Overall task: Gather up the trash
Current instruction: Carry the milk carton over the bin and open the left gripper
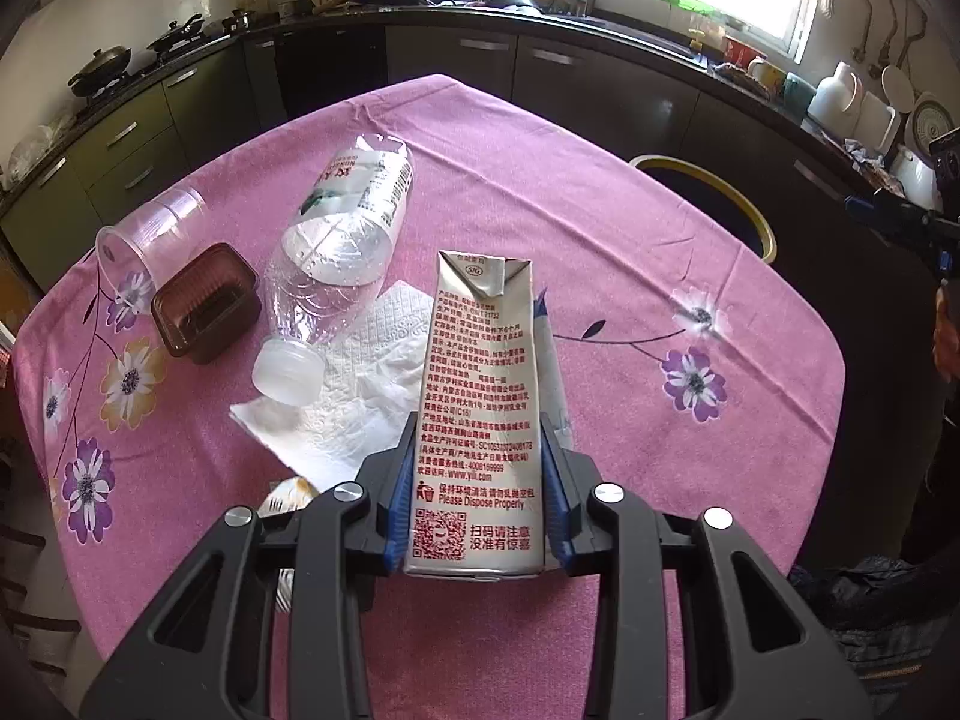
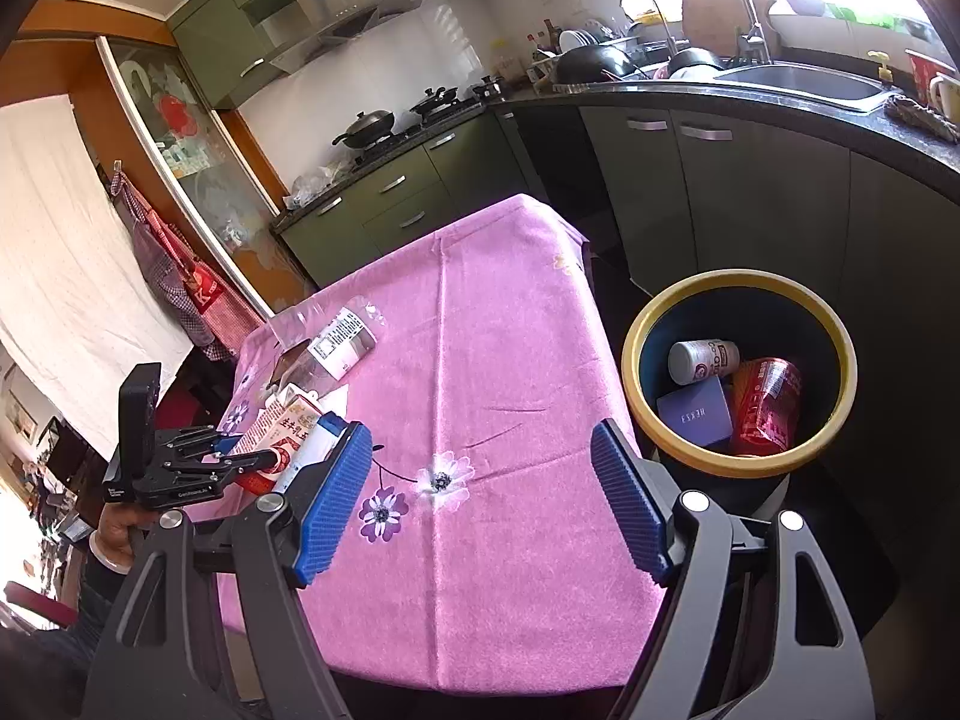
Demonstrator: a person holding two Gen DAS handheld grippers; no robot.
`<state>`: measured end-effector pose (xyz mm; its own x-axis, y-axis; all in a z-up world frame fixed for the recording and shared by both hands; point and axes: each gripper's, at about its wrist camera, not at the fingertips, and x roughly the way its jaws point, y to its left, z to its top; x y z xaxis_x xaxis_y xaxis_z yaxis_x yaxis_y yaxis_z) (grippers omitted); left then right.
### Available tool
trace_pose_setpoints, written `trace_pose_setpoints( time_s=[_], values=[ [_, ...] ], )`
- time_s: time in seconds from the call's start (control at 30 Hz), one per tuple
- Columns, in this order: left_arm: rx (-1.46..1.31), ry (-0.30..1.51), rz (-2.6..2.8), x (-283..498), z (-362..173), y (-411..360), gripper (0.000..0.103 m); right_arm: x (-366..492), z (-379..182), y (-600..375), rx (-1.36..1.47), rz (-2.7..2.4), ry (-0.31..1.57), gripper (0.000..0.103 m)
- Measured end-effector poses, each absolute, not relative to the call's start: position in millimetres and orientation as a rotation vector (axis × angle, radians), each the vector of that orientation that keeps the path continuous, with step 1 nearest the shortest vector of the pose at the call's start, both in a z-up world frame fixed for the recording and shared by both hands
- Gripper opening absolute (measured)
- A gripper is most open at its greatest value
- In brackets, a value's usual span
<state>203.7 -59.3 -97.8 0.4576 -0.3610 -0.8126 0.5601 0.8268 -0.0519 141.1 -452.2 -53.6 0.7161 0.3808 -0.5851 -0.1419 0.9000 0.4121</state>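
Note:
My left gripper (image 1: 477, 504) is shut on a silver drink carton (image 1: 480, 396) with red print, held above the pink flowered tablecloth (image 1: 600, 252). The same carton (image 2: 288, 426) shows at the left of the right wrist view, in the other gripper. On the cloth lie a clear plastic bottle (image 1: 342, 258), a white paper napkin (image 1: 360, 396), a brown plastic tub (image 1: 204, 303) and a clear cup (image 1: 150, 234). My right gripper (image 2: 480, 498) stands open over the table's near edge with nothing between its blue pads. The yellow-rimmed trash bin (image 2: 738, 288) sits right of the table.
The bin holds a white bottle (image 2: 705, 360), a red can (image 2: 765, 405) and a purple box (image 2: 696, 420). Its rim (image 1: 738, 204) shows beyond the table's right edge. A small wrapper (image 1: 288, 495) lies by my left fingers. Dark kitchen cabinets and a cluttered counter (image 2: 780, 102) ring the table.

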Motion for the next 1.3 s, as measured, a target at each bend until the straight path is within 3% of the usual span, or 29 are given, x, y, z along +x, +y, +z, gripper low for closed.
trace_pose_setpoints(
  time_s=[0.37, 0.7, 1.0, 1.23, 1.3],
  values=[
    [0.217, 0.835, -0.604, 192, -47, -73, 0.034, 138, -54, -460, 0.37, 0.285, 0.707, 0.075],
    [0.228, 0.784, -0.846, 203, -7, -204, 0.034, 110, -48, -529, 0.443, 0.123, 0.609, 0.075],
    [0.3, 0.885, -0.928, 256, -46, -367, 0.034, 85, -68, -599, 0.571, 0.06, 0.56, 0.076],
    [0.316, 0.986, -0.87, 300, -97, -440, 0.035, 71, -79, -635, 0.619, 0.005, 0.543, 0.079],
    [0.318, 1.004, -0.843, 308, -108, -449, 0.042, 70, -82, -639, 0.62, -0.002, 0.545, 0.081]
  ],
)
